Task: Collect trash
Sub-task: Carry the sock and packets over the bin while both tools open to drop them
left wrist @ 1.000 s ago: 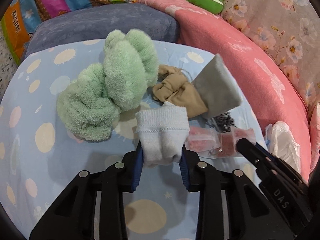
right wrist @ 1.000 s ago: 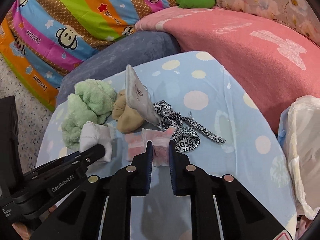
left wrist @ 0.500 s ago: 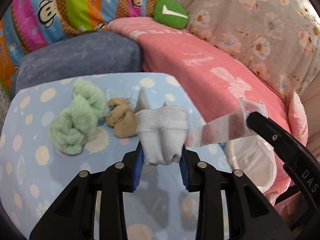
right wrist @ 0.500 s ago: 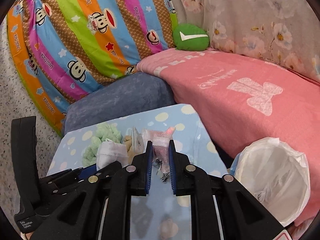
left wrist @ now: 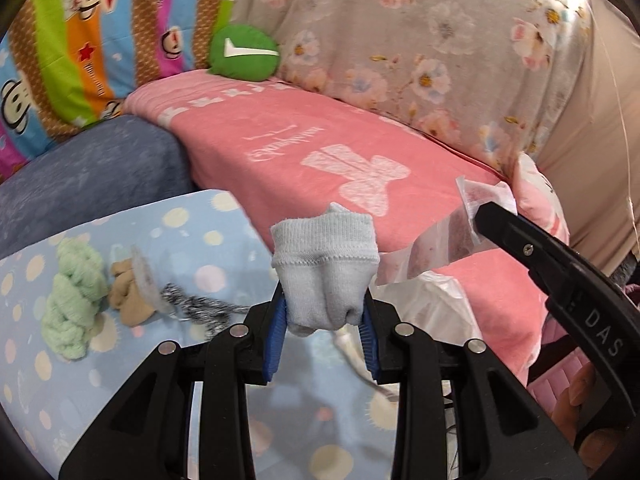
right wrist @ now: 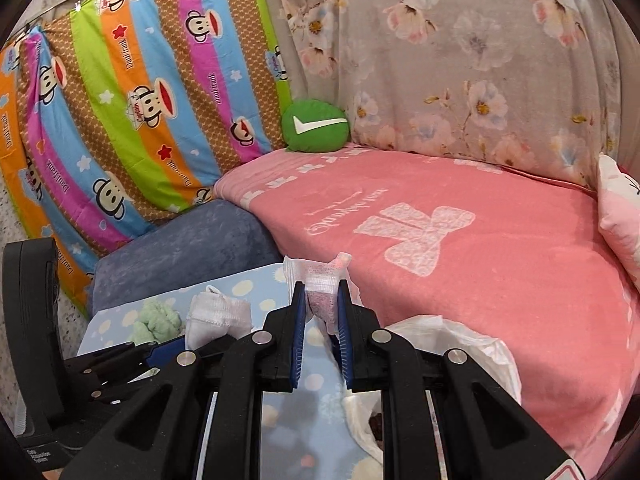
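My left gripper [left wrist: 323, 312] is shut on a rolled light-grey sock [left wrist: 325, 268] and holds it in the air above the table's right end. The same sock [right wrist: 218, 316] shows at the lower left of the right wrist view. My right gripper [right wrist: 321, 300] is shut on a clear plastic wrapper with pinkish contents [right wrist: 320, 284]; in the left wrist view that wrapper [left wrist: 444, 240] hangs from the right gripper's black tip at the right. A white plastic bag [right wrist: 452, 344], mouth open, sits below both grippers beside the pink couch; the same bag [left wrist: 424, 300] shows behind the sock.
On the blue dotted tablecloth [left wrist: 192, 240] lie a green fluffy cloth [left wrist: 74, 300], a tan sock [left wrist: 126, 292], a grey flat piece and a leopard-print strip [left wrist: 200, 306]. A pink blanket [right wrist: 460, 240] covers the couch; a green cushion [right wrist: 316, 126] and a blue-grey cushion [right wrist: 188, 244] sit behind.
Both grippers have risen and swung right, away from the table clutter toward the couch and the white bag. The sock and the wrapper went up with them, still gripped.
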Available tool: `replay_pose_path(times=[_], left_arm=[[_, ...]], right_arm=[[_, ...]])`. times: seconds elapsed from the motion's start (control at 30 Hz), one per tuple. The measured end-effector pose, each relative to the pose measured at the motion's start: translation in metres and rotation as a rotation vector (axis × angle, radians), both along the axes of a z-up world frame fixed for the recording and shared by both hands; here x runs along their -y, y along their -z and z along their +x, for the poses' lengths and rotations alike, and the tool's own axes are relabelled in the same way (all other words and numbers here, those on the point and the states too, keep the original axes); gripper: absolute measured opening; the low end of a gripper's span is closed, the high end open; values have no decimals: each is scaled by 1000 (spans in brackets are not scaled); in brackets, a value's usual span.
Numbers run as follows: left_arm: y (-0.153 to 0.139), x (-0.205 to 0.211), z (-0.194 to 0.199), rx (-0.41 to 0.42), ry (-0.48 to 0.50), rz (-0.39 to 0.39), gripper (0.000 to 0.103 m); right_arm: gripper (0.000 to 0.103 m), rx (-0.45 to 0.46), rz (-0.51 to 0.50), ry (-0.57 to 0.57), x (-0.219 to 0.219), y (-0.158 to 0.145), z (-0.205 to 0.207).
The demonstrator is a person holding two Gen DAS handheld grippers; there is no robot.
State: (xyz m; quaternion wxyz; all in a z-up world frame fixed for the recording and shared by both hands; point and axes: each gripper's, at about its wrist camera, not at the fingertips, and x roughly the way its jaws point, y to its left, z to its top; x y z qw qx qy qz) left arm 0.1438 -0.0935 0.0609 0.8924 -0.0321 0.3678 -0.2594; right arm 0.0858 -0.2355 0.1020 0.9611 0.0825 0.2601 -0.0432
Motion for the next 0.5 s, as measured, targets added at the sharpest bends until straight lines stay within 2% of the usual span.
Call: replay_pose_path(times=[0.23, 0.5], left_arm=[[1, 55, -5, -11, 80, 4, 31], [6, 95, -11, -13, 136, 23, 32]], right_arm=[[15, -16, 1, 85, 51, 4, -17], [15, -37, 14, 143, 85, 14, -25]])
